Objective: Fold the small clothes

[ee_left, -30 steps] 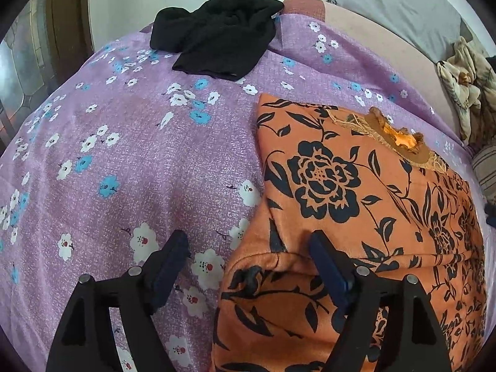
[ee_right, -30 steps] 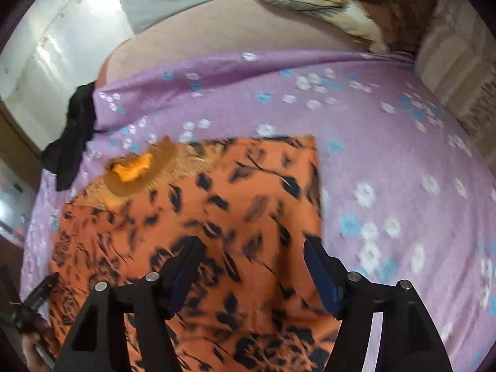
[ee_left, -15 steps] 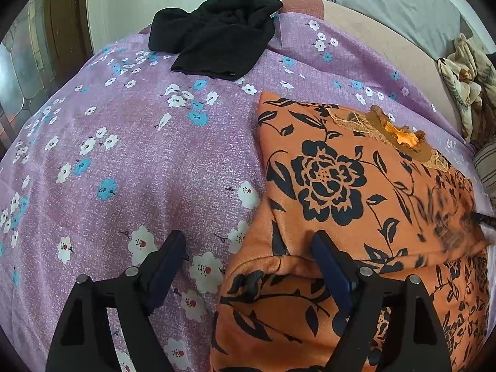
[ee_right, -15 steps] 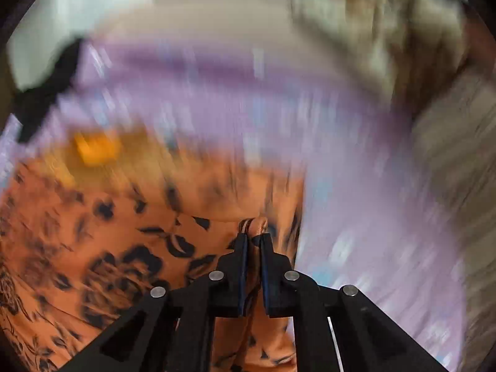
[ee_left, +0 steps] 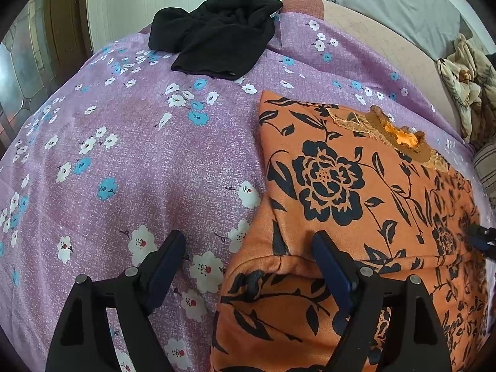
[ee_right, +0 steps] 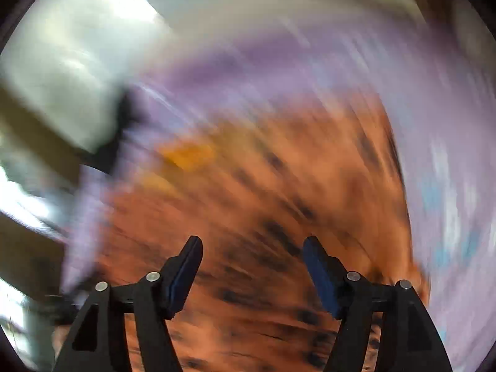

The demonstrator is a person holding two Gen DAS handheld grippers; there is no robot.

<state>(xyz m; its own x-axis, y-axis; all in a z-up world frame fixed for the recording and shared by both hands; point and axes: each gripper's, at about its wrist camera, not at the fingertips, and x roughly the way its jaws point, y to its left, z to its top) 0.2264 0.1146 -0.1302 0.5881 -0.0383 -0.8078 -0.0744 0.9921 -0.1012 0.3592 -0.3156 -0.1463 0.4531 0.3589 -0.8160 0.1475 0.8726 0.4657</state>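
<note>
An orange top with black flowers (ee_left: 350,204) lies folded on the purple floral bedsheet (ee_left: 124,161), collar at the far right. My left gripper (ee_left: 248,254) is open and empty; it straddles the garment's near left edge, one finger over the sheet, one over the cloth. My right gripper (ee_right: 251,248) is open and empty above the same orange top (ee_right: 279,186); that view is heavily blurred by motion. Its tip shows at the right edge of the left wrist view (ee_left: 483,238).
A crumpled black garment (ee_left: 217,37) lies at the far end of the bed. A patterned blanket (ee_left: 468,86) is bunched at the far right. A pale wall and a wooden door frame (ee_left: 62,24) stand behind on the left.
My right gripper was shut on the orange top half a second ago; now it is open, has let go and is swinging fast. The left gripper has hardly moved.
</note>
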